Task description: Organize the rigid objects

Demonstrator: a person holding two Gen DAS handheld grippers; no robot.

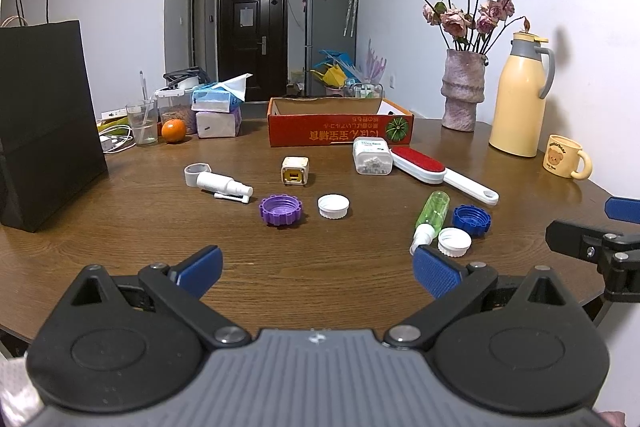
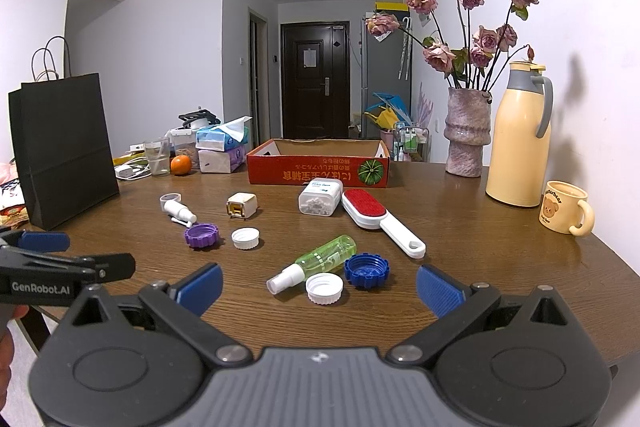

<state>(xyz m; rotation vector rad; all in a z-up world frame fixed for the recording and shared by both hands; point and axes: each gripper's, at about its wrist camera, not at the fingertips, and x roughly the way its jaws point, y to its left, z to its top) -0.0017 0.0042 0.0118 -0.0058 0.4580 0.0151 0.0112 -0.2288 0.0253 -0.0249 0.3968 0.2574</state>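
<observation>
Home: fridge (image 1: 330, 35), vase (image 1: 463, 89), front door (image 1: 252, 35).

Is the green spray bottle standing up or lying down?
Lying down: the green spray bottle rests on its side on the table, nozzle toward the camera.

White walls flank a hallway ending at a dark door (image 2: 315, 81).

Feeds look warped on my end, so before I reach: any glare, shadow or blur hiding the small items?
Left wrist view: fisheye bends the edges, corners vignetted; round purple plastic cap sharp; soft sheen on brown wooden table. Right wrist view: same bending; tall cream thermos jug casts a wall shadow; clear green spray bottle crisp, unshaded.
</observation>
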